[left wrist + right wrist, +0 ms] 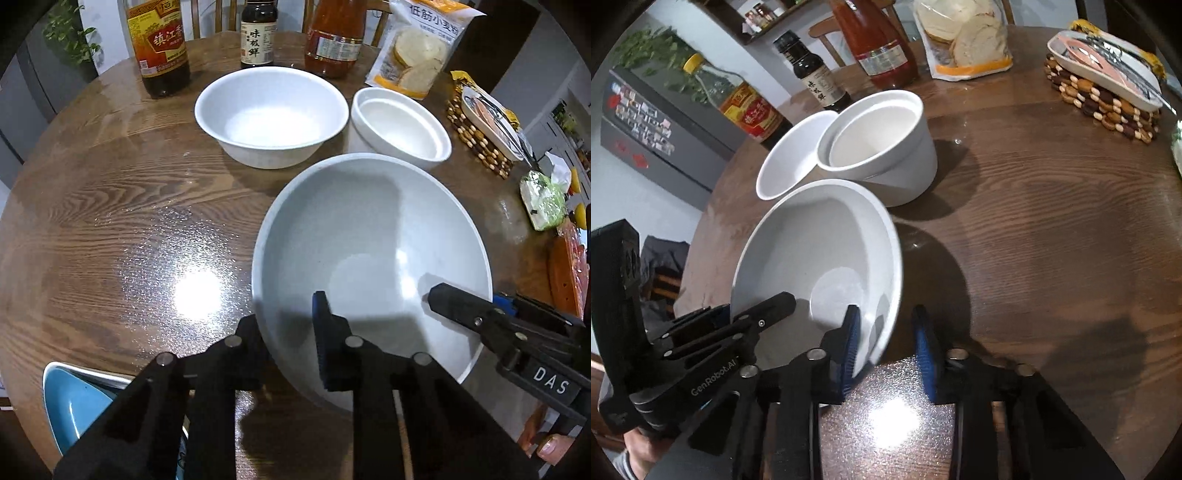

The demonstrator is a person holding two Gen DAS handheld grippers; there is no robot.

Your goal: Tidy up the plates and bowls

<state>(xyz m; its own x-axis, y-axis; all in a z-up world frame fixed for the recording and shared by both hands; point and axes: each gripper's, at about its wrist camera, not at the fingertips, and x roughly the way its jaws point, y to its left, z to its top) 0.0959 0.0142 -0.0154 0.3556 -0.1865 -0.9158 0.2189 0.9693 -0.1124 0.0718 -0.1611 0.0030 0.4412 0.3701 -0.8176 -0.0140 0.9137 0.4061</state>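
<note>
A large pale grey bowl (369,236) (820,236) stands on the wooden table (110,221), nearest to me. My left gripper (286,314) (746,308) is shut on its near-left rim, one finger outside the wall and the blue-padded one inside. My right gripper (886,314) (471,295) is shut on the opposite rim in the same way, inner pad against the inside wall. Behind it sit a wide white bowl (271,118) (786,158) and a straight-walled white bowl (400,125) (879,144) with a smaller one nested inside.
A blue dish (74,402) lies on a white one at the table's near-left edge. Three sauce bottles (258,33) and a flour bag (421,48) line the far edge. A beaded trivet (1108,103) with a dish sits far right.
</note>
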